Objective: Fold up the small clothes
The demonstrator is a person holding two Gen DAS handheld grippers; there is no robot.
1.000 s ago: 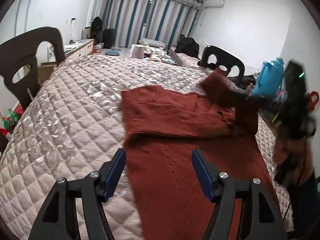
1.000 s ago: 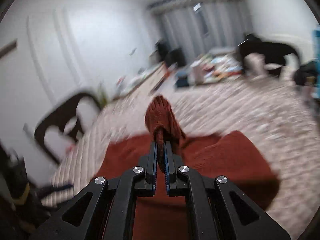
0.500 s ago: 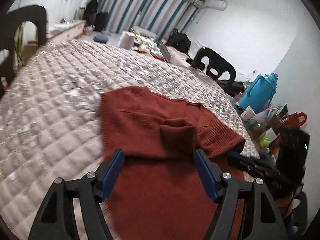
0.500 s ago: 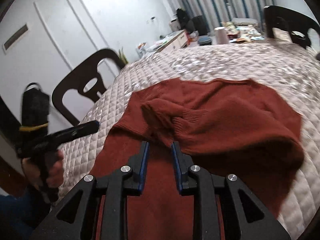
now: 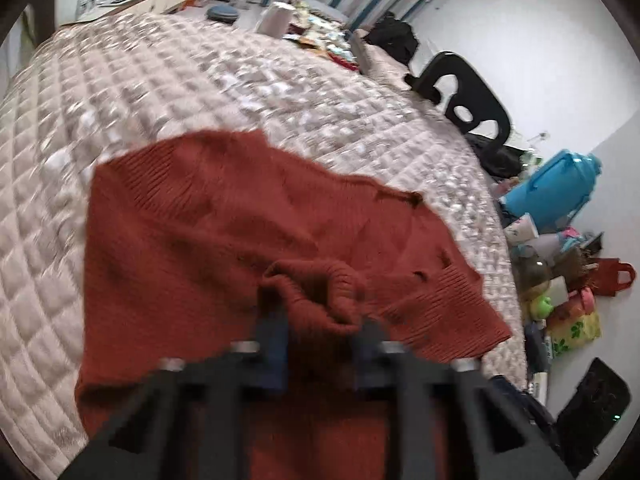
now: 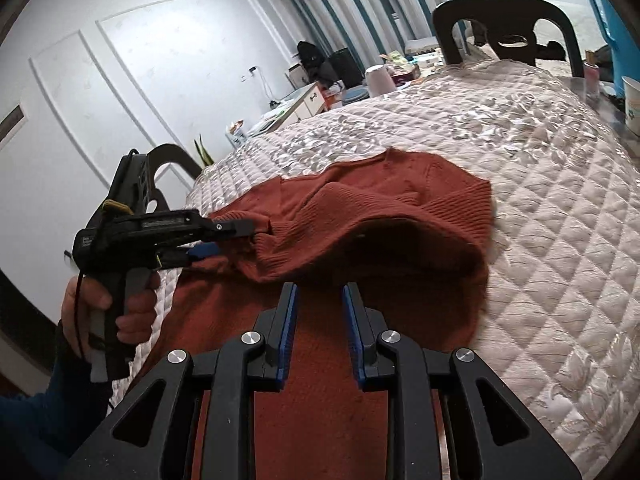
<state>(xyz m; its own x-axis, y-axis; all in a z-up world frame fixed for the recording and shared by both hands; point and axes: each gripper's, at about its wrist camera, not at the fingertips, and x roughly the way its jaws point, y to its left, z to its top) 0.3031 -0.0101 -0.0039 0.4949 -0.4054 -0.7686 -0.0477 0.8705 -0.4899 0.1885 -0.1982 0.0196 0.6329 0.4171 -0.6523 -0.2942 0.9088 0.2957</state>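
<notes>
- the rust-red sweater (image 6: pixel 384 224) lies on the quilted bed cover (image 6: pixel 560 184), its upper part already folded down over the body, so both sleeves now rest on top
- the left gripper (image 5: pixel 320 320) has just been closing; a bunched sleeve cuff (image 5: pixel 316 292) sits between its fingers and they seem to pinch it, though this view is blurred
- in the right wrist view the left gripper (image 6: pixel 236 238) reaches into the left edge of the fold, held by a hand (image 6: pixel 108 308); i judge it grips the cuff there to pull it flat or carry it across
- the right gripper (image 6: pixel 318 320) hovers over the lower body of the sweater, its blue pads (image 6: pixel 289 328) apart with nothing between them; probably it is free to take the next edge
- the folded edge of the sweater lies just ahead of the right fingers, and the right side edge is near the drop of the bed
- there is wide bare quilt beyond and to the right of the sweater, good room for moving; a black chair (image 6: pixel 504 28) and a blue jug (image 5: pixel 556 188) stand off the bed, well apart
</notes>
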